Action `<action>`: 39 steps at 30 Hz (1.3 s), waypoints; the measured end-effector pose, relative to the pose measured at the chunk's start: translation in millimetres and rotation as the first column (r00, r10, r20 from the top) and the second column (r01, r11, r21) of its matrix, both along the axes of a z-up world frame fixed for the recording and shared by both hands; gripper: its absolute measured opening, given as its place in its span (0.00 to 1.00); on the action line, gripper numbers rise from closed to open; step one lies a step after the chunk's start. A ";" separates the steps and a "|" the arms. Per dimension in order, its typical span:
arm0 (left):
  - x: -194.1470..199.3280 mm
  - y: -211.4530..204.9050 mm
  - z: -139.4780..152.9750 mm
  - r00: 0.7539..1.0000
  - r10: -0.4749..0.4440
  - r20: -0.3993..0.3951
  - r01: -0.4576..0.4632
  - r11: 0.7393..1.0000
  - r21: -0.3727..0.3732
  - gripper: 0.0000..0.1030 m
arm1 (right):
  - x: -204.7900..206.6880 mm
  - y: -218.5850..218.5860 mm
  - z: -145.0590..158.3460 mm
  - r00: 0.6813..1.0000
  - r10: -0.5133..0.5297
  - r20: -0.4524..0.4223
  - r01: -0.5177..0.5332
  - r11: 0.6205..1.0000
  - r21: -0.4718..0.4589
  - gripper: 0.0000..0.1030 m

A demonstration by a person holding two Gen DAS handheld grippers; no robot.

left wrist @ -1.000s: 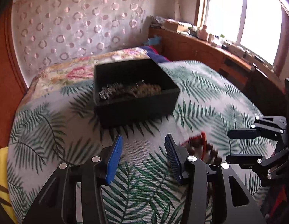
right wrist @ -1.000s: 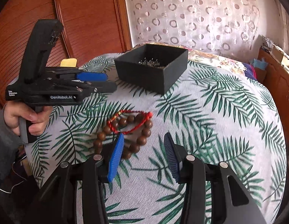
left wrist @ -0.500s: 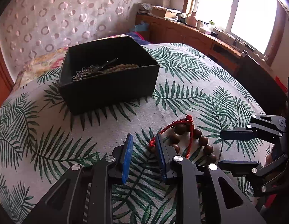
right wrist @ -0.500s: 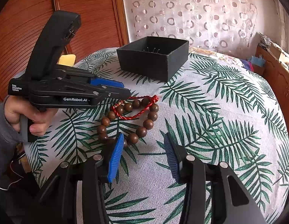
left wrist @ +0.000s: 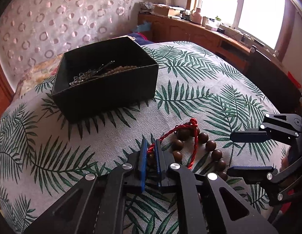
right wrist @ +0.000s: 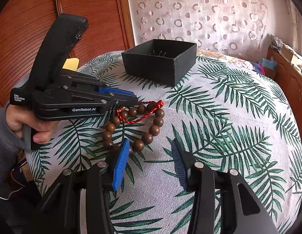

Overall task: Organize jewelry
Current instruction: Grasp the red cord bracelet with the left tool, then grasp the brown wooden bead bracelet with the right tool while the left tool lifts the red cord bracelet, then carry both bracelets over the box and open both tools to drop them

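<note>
Moved forward and down toward the wooden bead bracelet (left wrist: 197, 146), left gripper (left wrist: 150, 156) now at its near edge. Fingers (left wrist: 142, 156) narrowed from wide apart to nearly together, red cord (left wrist: 151, 148) and a bead now pinched between them. Black box (left wrist: 104, 81) shifted farther up and left of the fingertips.

glossy wooden bead bracelet (right wrist: 149, 124), matt black box (left wrist: 104, 81)
</note>
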State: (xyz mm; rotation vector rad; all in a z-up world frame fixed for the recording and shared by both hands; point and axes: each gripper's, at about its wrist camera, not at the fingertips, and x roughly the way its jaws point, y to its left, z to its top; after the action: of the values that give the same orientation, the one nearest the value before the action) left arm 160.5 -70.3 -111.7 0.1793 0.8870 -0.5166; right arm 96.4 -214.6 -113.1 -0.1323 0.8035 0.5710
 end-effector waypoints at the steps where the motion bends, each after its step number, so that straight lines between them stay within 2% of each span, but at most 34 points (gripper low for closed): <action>1: -0.5 1.0 1.4 1.000 0.009 0.009 -0.009 1.000 0.001 0.06 | 0.2 -0.3 0.4 1.000 0.002 -0.002 -0.002 1.000 0.003 0.46; 7: -9.7 12.7 23.9 0.997 0.043 0.072 -0.040 0.998 -0.045 0.06 | 12.0 8.8 8.1 1.000 0.013 0.000 -0.013 1.000 -0.002 0.46; 13: -17.3 20.3 45.2 0.990 0.062 0.126 -0.053 0.996 -0.077 0.06 | 26.0 19.1 2.5 1.000 0.015 -0.023 -0.016 0.999 -0.044 0.46; 21: -21.4 27.6 56.5 0.985 0.081 0.154 -0.066 0.993 -0.099 0.06 | 40.6 23.6 -3.5 0.999 -0.008 -0.042 0.004 0.996 -0.091 0.30; 23: -22.3 27.7 58.1 0.983 0.084 0.162 -0.069 0.993 -0.096 0.06 | 43.5 22.0 -3.6 0.999 -0.021 -0.037 0.017 0.995 -0.102 0.15; 27: -22.3 30.2 63.9 0.979 0.097 0.178 -0.079 0.991 -0.104 0.06 | 45.2 21.1 0.5 1.000 -0.008 -0.022 0.006 0.996 -0.092 0.14; 33: -18.8 34.8 76.0 0.971 0.120 0.209 -0.098 0.989 -0.112 0.06 | 37.7 10.7 33.9 0.998 0.014 0.063 -0.012 0.999 -0.039 0.14; 39: -8.1 37.0 91.6 0.960 0.141 0.244 -0.114 0.986 -0.121 0.06 | 41.1 12.8 76.5 0.984 0.040 0.174 -0.032 0.998 -0.051 0.14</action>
State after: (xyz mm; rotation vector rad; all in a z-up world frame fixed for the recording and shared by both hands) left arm 152.4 -33.2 -20.1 0.0872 0.6167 -0.4090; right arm 137.5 -201.8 -36.6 -0.2388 0.6452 0.5659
